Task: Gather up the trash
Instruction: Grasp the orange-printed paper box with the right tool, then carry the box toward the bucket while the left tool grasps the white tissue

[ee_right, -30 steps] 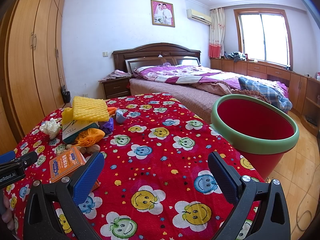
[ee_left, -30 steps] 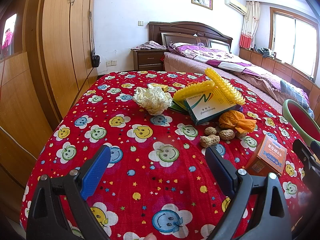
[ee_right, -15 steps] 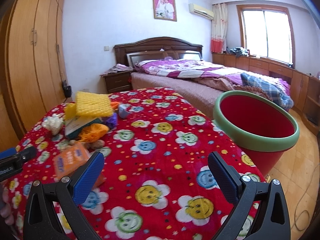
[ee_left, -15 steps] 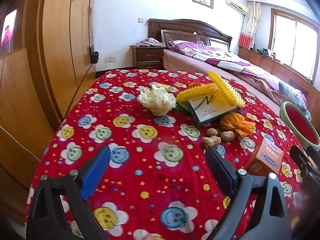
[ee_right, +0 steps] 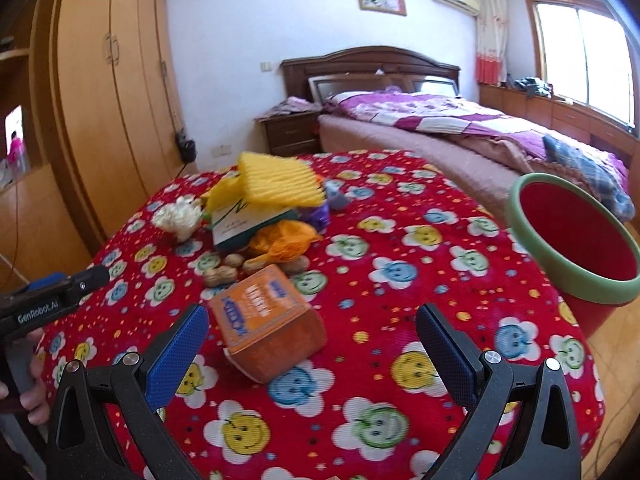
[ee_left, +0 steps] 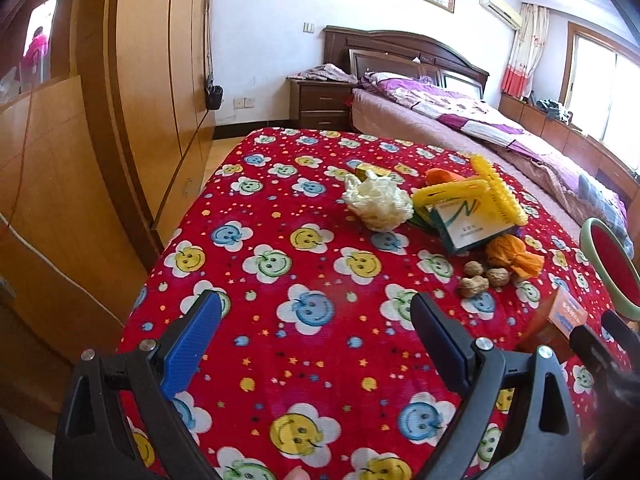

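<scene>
Nothing collected yet: red bin with green rim (ee_right: 576,240) looks empty at bench edge. Orange cardboard box (ee_right: 268,320), peanuts, wrappers lie on the bench. Left gripper (ee_left: 316,328) and right gripper (ee_right: 312,336) jaws open, empty.

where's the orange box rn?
Right wrist view: orange box lies on the red tablecloth just ahead of the open right tongs, left of centre, peanuts behind it.

We see bright daylight from the window (ee_right: 584,40) (blown out, glaring), soft shadows, dark fisheye corners bending the wardrobe (ee_left: 152,80), and motion blur smearing the orange box (ee_right: 268,320).
</scene>
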`<action>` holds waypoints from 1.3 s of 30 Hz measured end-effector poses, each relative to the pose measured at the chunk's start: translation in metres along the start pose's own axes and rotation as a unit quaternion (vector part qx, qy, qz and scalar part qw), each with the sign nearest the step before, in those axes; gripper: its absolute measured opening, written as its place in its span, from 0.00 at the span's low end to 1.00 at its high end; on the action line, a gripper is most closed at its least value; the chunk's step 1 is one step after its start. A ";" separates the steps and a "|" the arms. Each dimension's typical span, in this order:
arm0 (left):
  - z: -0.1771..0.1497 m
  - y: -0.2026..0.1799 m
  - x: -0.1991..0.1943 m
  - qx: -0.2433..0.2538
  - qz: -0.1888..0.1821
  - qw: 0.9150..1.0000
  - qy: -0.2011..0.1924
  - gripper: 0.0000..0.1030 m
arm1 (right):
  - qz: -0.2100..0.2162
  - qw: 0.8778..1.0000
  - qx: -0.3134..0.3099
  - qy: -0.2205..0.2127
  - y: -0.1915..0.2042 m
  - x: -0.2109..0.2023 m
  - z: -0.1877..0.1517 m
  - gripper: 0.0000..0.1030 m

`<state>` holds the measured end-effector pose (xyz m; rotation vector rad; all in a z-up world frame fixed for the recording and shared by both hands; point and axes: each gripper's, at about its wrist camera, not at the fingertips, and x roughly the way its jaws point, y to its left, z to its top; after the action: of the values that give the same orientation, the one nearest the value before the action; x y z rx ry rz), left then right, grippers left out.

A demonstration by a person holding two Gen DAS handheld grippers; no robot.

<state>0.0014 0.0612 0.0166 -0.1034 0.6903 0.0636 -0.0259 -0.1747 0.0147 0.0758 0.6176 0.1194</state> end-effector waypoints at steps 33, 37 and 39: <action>0.088 -0.031 0.133 0.055 -0.111 0.987 0.100 0.61 | -0.045 0.994 0.095 0.007 -0.046 0.006 0.044 0.60; 0.086 -0.031 0.139 0.047 -0.143 0.982 0.115 0.47 | -0.065 0.991 0.114 0.004 -0.057 0.002 0.046 0.60; 0.086 -0.031 0.138 0.036 -0.147 0.982 0.116 0.43 | -0.069 0.990 0.120 0.001 -0.060 0.000 0.047 0.60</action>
<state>0.1646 0.0439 -0.0033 -0.1447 0.9030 -0.2608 0.0071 -0.2360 0.0463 0.2652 0.6360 -0.0892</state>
